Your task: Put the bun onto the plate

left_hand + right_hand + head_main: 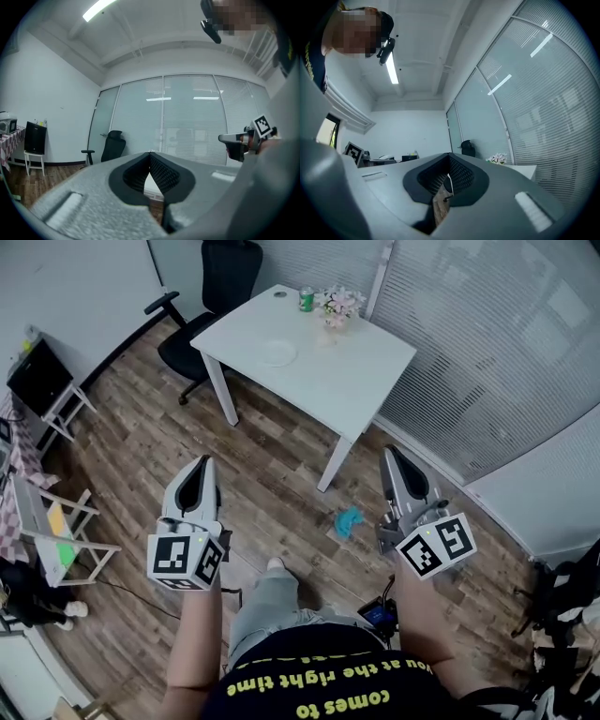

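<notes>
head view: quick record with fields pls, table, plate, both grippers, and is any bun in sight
table: white table, across the wood floor from the person
plate: white plate on the table, looks bare
also on table: green can, flowers
bun: not seen in any view
left gripper: jaws together, nothing held
right gripper: jaws together, nothing held
chair: black office chair beside the table
floor: small blue thing near a table leg

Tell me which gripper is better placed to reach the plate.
Left, slightly: the plate lies nearer the left gripper than the right gripper. Both are shut, empty and short of the table. No bun shows.
</notes>
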A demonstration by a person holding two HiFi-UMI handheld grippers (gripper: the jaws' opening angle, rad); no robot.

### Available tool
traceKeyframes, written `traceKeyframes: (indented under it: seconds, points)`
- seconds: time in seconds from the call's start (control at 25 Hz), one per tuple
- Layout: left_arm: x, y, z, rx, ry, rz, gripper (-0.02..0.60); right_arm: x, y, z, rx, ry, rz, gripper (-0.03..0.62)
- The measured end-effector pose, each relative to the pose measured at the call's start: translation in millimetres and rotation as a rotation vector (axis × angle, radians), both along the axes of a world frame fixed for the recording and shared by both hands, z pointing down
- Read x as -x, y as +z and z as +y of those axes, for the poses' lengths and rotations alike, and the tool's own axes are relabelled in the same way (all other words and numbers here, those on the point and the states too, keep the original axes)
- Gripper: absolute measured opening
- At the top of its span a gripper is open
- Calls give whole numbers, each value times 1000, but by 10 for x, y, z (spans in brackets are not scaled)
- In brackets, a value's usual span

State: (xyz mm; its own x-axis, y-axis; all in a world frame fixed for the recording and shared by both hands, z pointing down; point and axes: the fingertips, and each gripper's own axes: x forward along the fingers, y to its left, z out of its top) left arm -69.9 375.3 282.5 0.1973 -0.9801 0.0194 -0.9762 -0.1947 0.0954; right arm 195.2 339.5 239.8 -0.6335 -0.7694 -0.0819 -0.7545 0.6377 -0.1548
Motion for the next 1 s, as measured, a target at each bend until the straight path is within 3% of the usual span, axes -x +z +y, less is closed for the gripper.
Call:
traceKeyframes:
  seconds: [1.0]
  points:
    - [713, 156, -860, 19, 70, 16, 0, 736, 51, -732, 15, 54, -23, 3]
